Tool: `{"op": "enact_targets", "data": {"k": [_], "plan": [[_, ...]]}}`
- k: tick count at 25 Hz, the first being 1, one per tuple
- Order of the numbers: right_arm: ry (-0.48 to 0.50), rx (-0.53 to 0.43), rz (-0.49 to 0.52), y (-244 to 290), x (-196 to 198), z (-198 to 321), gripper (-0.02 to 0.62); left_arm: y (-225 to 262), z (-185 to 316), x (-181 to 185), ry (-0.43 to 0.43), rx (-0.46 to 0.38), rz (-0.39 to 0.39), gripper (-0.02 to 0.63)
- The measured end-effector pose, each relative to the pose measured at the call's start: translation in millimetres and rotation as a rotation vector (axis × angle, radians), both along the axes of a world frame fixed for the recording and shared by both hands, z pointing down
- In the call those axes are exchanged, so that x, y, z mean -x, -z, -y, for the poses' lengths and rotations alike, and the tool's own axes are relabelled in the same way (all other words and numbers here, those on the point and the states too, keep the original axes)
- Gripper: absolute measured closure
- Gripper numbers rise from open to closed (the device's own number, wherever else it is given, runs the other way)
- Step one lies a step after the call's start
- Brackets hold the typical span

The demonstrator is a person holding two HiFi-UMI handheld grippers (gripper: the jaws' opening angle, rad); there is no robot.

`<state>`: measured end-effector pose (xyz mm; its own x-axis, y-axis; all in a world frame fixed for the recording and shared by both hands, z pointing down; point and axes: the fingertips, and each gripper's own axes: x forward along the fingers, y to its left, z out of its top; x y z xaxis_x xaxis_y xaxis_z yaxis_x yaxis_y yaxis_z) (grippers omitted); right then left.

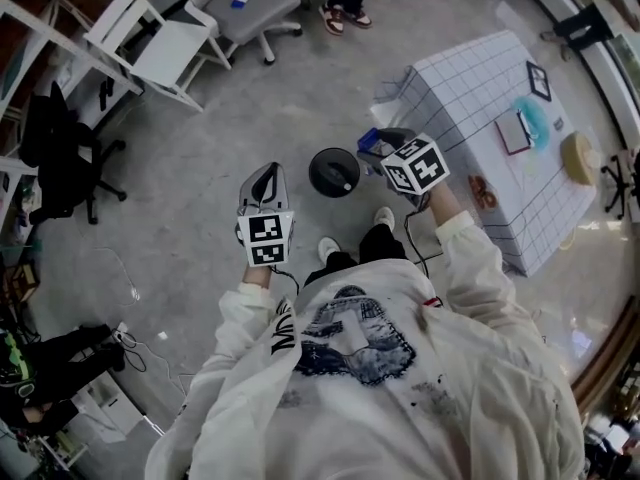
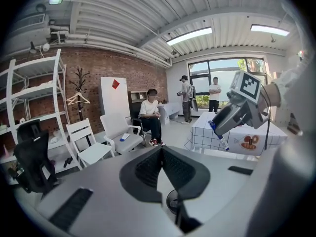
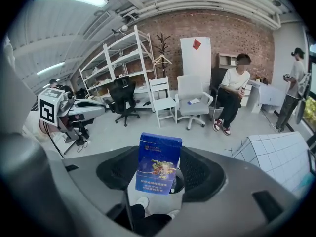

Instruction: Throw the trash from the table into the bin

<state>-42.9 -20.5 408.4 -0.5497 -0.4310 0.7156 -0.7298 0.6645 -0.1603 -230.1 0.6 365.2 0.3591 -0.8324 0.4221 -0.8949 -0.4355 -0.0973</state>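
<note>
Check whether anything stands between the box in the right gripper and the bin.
Nothing visible does. The right gripper holds the box close beside the bin on the floor, with no thing between them.

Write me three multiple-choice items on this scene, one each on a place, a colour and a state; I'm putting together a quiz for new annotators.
1. Where does the black bin stand?
A. on the tabletop
B. on the floor
C. on a chair seat

2. What colour is the box in the right gripper?
A. red
B. green
C. blue

3. How does the left gripper stand?
A. jaws together, nothing between them
B. closed on a bottle
C. wide open around a cup

Key:
1 B, since the head view shows the bin on the grey floor in front of the person.
2 C, since the right gripper view shows a blue box between the jaws.
3 A, since the left gripper view shows the pads meeting with nothing held.
</note>
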Motion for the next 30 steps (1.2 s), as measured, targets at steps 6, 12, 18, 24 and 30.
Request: {"op": "enact_targets", "data": {"k": [6,12,18,24,30], "plan": [[-0.065,-0.032,0.016,-15.5,5.3,9.1,0.330,-24.3,11.8,7.3,0.047,0.048,-0.012,0.600],[-0.095,-0.038,0.021,-38.7,-3.7,26.1,0.331,-54.2,29.9,-2.4,0.083,0.102,-0.018,0.600],[-0.139,-0.054,0.048,-57.9,-20.3,62.1,0.331,-75.4,55.3,-17.7,0.111,0.123,-0.005,0.600],[-0.107,-0.047,0.047,-95.0,-32.4,89.6,0.331,-107.7,82.8,-39.8,0.134,0.131,0.001,0.600],[-0.078,0.024,0.051,-151.5,-30.2,96.7,0.331,-152.7,95.2,-59.9,0.120,0.178,0.007,0.600]]}}
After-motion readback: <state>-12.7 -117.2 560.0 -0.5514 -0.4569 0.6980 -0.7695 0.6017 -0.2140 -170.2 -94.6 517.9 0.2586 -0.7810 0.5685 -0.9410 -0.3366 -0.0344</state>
